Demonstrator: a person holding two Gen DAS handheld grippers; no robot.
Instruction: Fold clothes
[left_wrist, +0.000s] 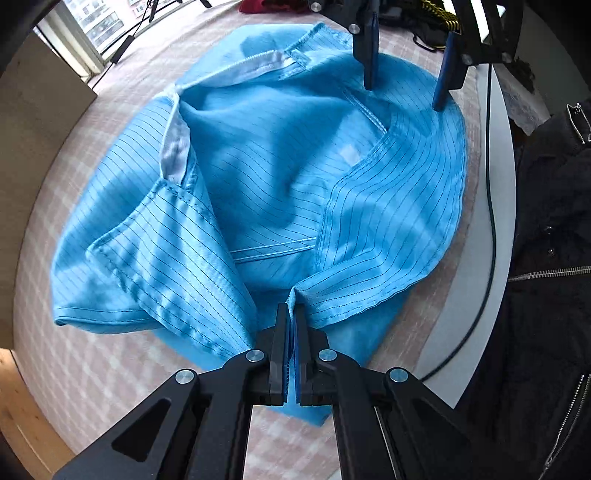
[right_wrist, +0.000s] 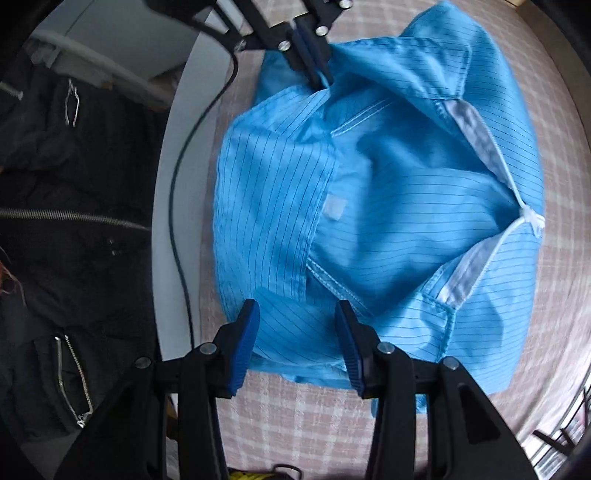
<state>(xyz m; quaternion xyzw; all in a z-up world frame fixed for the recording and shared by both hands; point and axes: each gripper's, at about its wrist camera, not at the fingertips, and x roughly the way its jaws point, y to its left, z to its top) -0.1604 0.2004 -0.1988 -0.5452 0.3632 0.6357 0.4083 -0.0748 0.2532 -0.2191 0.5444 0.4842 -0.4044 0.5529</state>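
Observation:
A blue pinstriped garment (left_wrist: 266, 177) with a white zipper edge lies bunched on a pink checked tablecloth (left_wrist: 74, 350). My left gripper (left_wrist: 293, 310) is shut on the garment's near hem, pinching a fold of cloth. My right gripper (left_wrist: 406, 92) is open at the far side, fingers standing over the garment's edge. In the right wrist view the garment (right_wrist: 388, 199) fills the middle, my right gripper (right_wrist: 295, 306) is open with cloth between its fingers, and my left gripper (right_wrist: 319, 79) pinches the far hem.
The table's grey rim (left_wrist: 491, 221) carries a black cable (right_wrist: 177, 206). A person in a black zipped jacket (left_wrist: 546, 277) stands beside it. A window (left_wrist: 99, 22) and a red item (left_wrist: 255, 5) lie beyond the table's far edge.

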